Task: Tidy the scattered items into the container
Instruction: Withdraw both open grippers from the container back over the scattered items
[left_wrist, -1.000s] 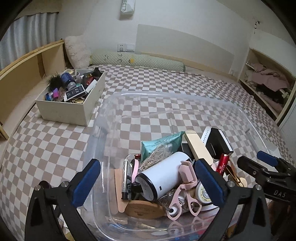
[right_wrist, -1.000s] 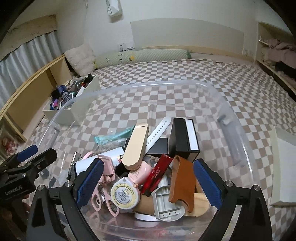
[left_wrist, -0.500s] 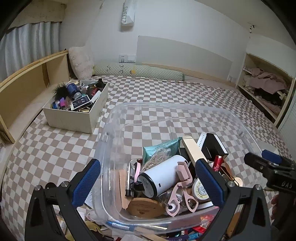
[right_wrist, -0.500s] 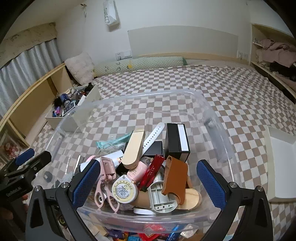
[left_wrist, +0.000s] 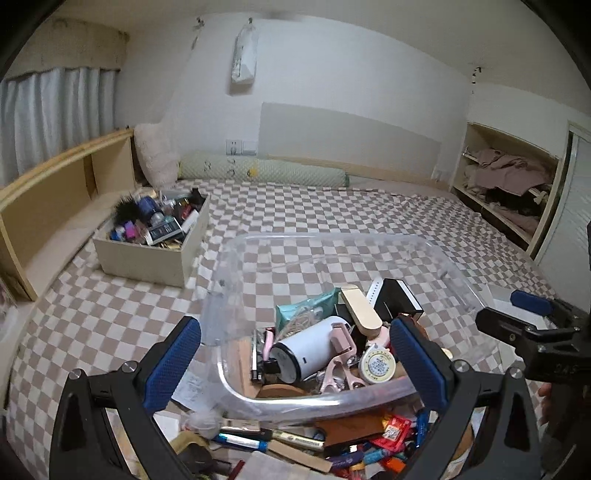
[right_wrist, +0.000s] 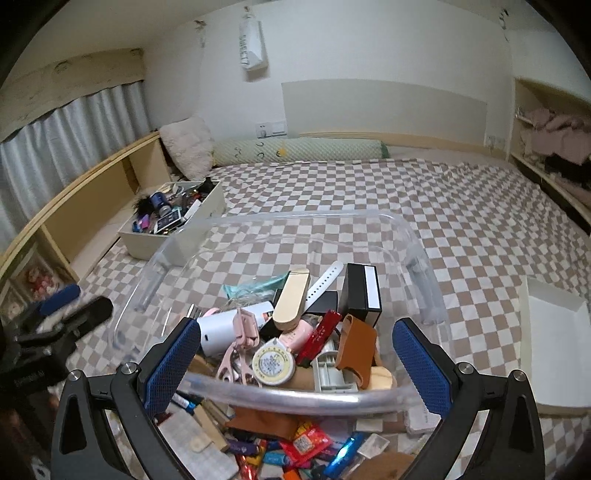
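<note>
Right wrist: hanging white bag (right_wrist: 253, 48) lettered "SWEET".

Each wrist camera looks forward and down between its tongs, close above the near rim of the clear container (left_wrist: 317, 402) (right_wrist: 295, 397). The left view sits leftward; both share the checkered bed (left_wrist: 332, 210) (right_wrist: 461, 206).

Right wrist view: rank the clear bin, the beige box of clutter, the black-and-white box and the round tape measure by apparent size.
1. clear bin
2. beige box, though it sits farther away
3. black-and-white box
4. round tape measure
</note>
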